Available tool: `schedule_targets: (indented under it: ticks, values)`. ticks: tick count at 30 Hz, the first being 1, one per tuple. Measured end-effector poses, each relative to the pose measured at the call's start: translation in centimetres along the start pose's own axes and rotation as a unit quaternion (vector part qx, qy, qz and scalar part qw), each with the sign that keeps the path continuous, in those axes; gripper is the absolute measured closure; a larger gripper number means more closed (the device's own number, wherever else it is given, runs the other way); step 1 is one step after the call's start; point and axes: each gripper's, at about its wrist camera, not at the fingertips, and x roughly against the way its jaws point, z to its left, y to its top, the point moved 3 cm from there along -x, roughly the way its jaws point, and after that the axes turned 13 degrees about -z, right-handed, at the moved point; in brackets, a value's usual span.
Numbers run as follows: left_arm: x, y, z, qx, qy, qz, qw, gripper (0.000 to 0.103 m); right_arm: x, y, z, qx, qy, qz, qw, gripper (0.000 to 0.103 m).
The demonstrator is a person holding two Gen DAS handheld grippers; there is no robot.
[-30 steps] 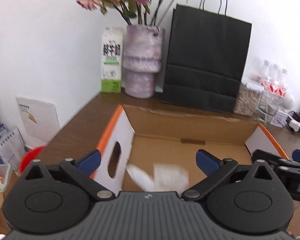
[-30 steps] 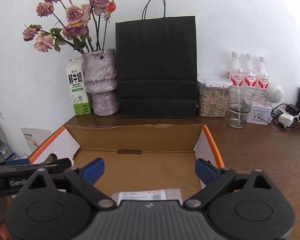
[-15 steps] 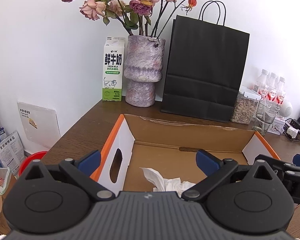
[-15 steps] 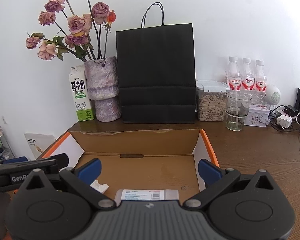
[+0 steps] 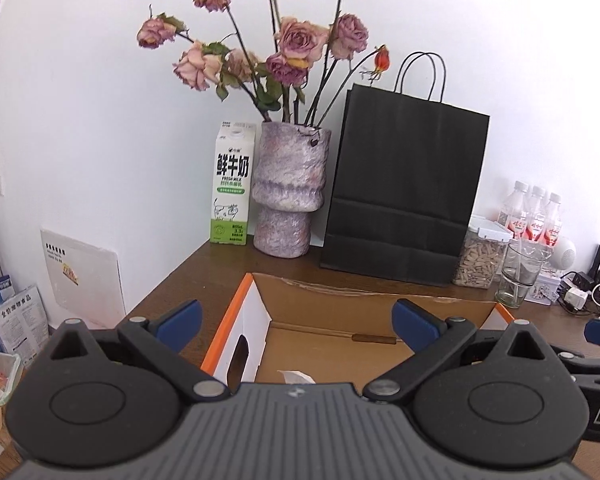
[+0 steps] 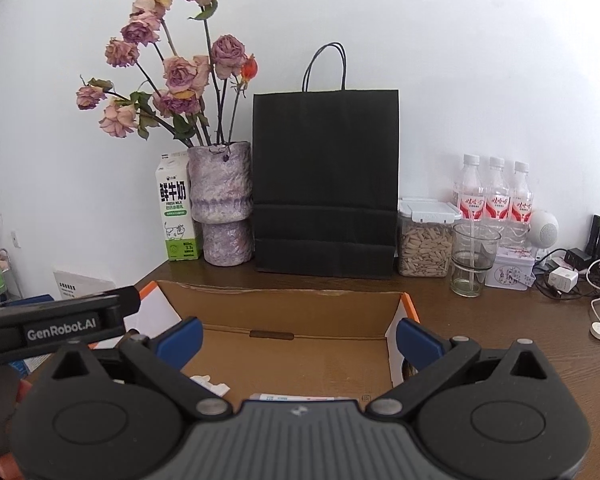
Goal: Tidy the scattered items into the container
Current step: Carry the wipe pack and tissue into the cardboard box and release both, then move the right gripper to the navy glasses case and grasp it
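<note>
A brown wooden table [image 6: 480, 320] holds an open cardboard box with orange edges [image 6: 284, 308]. Crumpled white tissue [image 5: 296, 377] lies inside. Both claws, left [image 5: 296, 322] and right [image 6: 298, 338], are spread wide, holding nothing; I would lift them straight up, clear of the box walls

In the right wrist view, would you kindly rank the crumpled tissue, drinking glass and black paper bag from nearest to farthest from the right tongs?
1. Crumpled tissue: in the cardboard box, lower left.
2. Drinking glass: on the table, right.
3. Black paper bag: against the wall, centre.
</note>
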Motion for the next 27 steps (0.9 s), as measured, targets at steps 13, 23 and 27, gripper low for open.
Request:
schedule_targets:
  ticks: [13,23,27]
  values:
    - [3.8,1.5,-0.1,-0.012,-0.005,-0.026,0.9996,0.000,4.1,0.9,0.6,0.018,0.006,-0.036,0.999,0.000]
    - [8.7,1.2,1.3,-0.021,-0.017,-0.040,0.9988,0.000,8.9,-0.2,0.1,0.019,0.017,-0.041,0.999,0.000]
    - [10.7,0.6,2.5,-0.027,-0.020,-0.045,0.9984,0.000,11.5,-1.4,-0.4,0.027,0.028,-0.035,0.999,0.000]
